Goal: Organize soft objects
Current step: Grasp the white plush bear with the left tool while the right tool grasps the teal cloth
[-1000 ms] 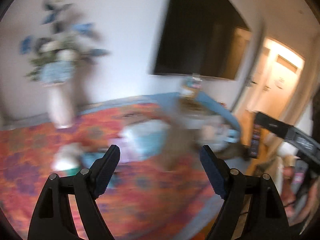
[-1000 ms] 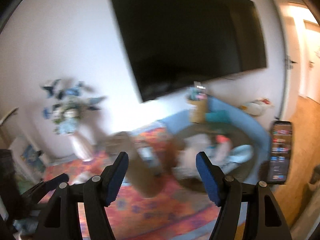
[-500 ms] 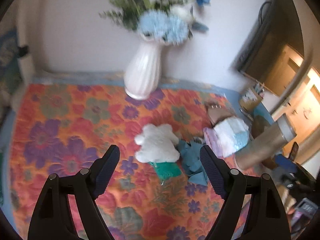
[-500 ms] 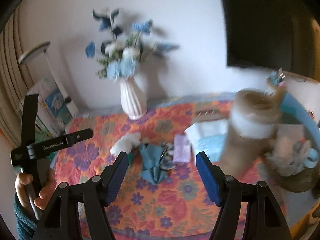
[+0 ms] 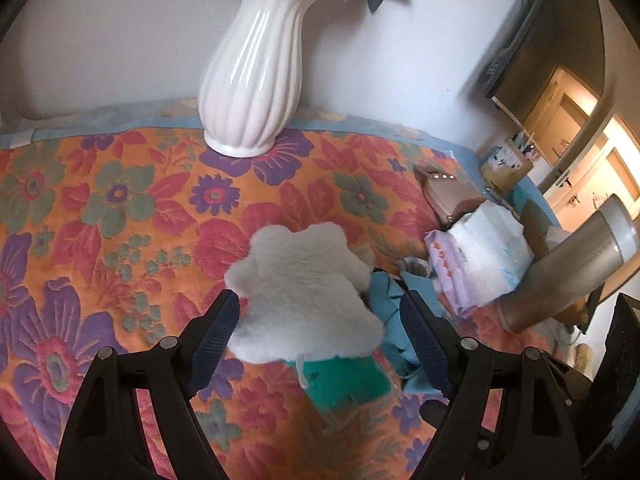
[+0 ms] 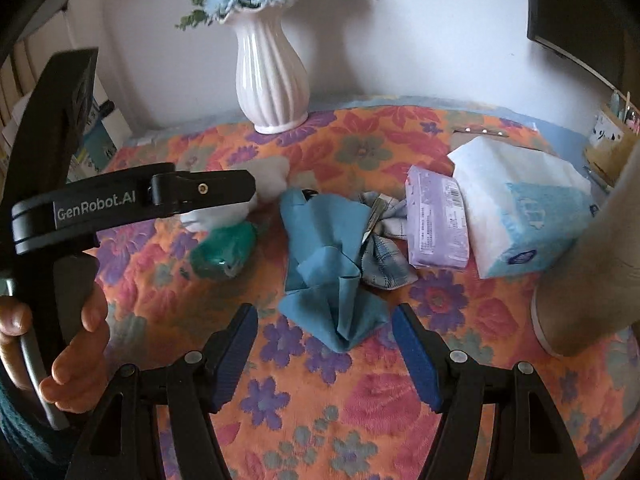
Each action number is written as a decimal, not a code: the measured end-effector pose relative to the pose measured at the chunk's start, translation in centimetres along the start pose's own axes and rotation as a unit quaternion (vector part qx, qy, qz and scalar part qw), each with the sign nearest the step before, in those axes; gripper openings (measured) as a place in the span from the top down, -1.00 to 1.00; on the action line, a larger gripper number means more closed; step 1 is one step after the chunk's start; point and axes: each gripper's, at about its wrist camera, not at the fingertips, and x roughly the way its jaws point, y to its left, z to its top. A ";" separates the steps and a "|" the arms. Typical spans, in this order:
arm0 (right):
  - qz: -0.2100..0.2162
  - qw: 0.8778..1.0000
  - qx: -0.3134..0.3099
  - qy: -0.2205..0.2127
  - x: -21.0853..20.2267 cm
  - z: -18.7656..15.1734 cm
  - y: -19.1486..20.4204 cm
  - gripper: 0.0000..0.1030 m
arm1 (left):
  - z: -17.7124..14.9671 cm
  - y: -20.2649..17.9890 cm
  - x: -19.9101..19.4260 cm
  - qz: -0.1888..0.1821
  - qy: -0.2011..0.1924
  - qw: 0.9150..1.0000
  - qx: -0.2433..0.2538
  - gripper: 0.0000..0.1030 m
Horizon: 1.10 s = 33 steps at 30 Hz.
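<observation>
"GenRobot.AI" is printed in white on the left hand-held gripper, which is gripped by a hand and held released, a white plush toy seen between its parted fingers without being pressed. The right hand-held gripper is likewise released above one blue cloth lying on the floral table. One green packet, one checked cloth, one purple tissue pack with unreadable small print, one large white-and-blue tissue pack and one white vase are counted.
</observation>
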 end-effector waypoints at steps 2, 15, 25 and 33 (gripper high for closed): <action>-0.015 1.000 0.000 0.002 1.1 0.0 0.1 -0.32 | 0.0 0.1 0.9 0.025 0.009 1.000 -0.003 -0.56; -0.014 1.000 -0.026 -0.009 0.3 -0.1 1.0 0.70 | -0.5 0.2 -3.3 0.056 -0.040 0.998 0.011 -0.03; 0.027 0.999 -0.037 0.008 -5.4 -3.5 -0.6 0.70 | -7.6 0.9 -10.6 0.087 -0.043 0.995 -0.001 -0.06; 0.085 0.995 0.016 0.057 -3.2 -5.4 -2.0 -0.26 | -12.0 3.6 -8.6 0.103 0.019 0.994 -0.019 -0.42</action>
